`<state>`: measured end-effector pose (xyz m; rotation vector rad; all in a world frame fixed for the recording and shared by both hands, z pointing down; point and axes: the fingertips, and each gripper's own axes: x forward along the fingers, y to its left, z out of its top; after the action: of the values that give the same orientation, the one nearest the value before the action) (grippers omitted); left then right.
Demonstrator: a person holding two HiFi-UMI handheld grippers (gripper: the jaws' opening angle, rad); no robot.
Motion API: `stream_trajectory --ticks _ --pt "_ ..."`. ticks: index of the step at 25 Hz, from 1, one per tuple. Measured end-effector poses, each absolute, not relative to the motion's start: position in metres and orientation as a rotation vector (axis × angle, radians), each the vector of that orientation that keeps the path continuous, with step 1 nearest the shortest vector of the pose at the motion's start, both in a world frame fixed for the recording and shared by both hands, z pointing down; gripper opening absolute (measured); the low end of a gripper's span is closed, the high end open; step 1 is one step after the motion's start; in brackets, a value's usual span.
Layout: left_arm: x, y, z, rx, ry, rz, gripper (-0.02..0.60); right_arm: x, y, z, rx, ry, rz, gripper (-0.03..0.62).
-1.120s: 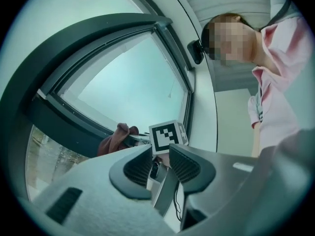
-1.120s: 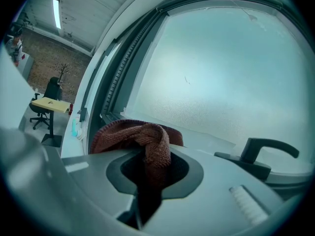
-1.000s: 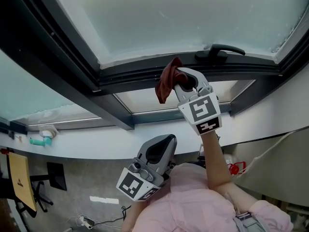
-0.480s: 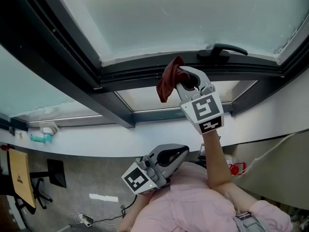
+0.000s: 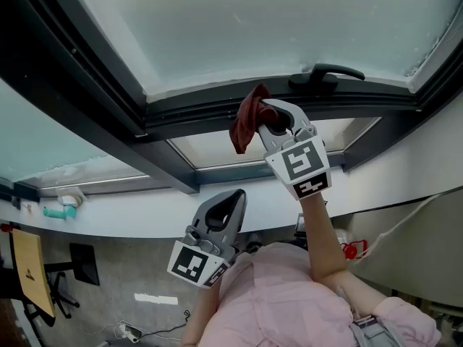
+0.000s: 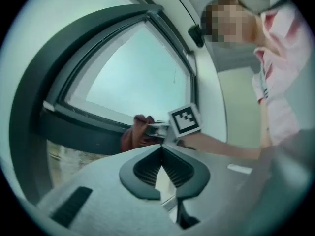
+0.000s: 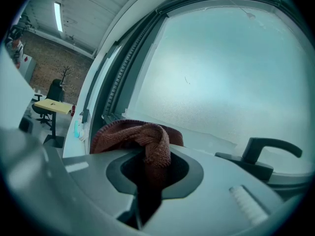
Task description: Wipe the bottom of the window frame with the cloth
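A reddish-brown cloth is bunched against the dark bottom rail of the window frame, just below the frosted pane. My right gripper is shut on the cloth, which hangs to the left of its jaws. In the right gripper view the cloth bulges out over the right gripper, with the frame behind it. My left gripper is held low by the person's chest, shut and holding nothing. The left gripper looks toward the cloth from below.
A black window handle sits on the frame right of the cloth, also in the right gripper view as the handle. A white sill runs below, with a teal object on it. Lower down are a yellow table and a chair.
The left gripper swung from pointing right to pointing up and moved slightly left. The right gripper and cloth shifted a little left along the frame.
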<state>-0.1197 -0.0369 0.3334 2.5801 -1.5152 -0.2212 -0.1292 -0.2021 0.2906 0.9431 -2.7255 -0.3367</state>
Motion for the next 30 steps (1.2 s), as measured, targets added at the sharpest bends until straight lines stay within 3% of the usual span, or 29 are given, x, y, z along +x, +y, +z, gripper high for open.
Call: stream_trajectory --ticks 3,8,23,30 --pt "-0.155 -0.057 0.338 2.451 -1.720 0.034 -0.005 -0.126 -0.203 0.291 0.957 -2.707 -0.340 0.058" --pt "-0.163 -0.069 0.312 2.493 -1.729 -0.043 -0.005 -0.115 -0.207 0.291 1.010 -2.641 -0.365 0.058" --pt "-0.096 -0.062 0.304 2.671 -1.560 -0.006 -0.005 -0.081 -0.218 0.290 1.121 -2.613 -0.320 0.058" --pt "-0.108 -0.062 0.298 2.618 -1.609 -0.058 -0.005 -0.078 -0.223 0.291 1.062 -2.665 -0.261 0.060"
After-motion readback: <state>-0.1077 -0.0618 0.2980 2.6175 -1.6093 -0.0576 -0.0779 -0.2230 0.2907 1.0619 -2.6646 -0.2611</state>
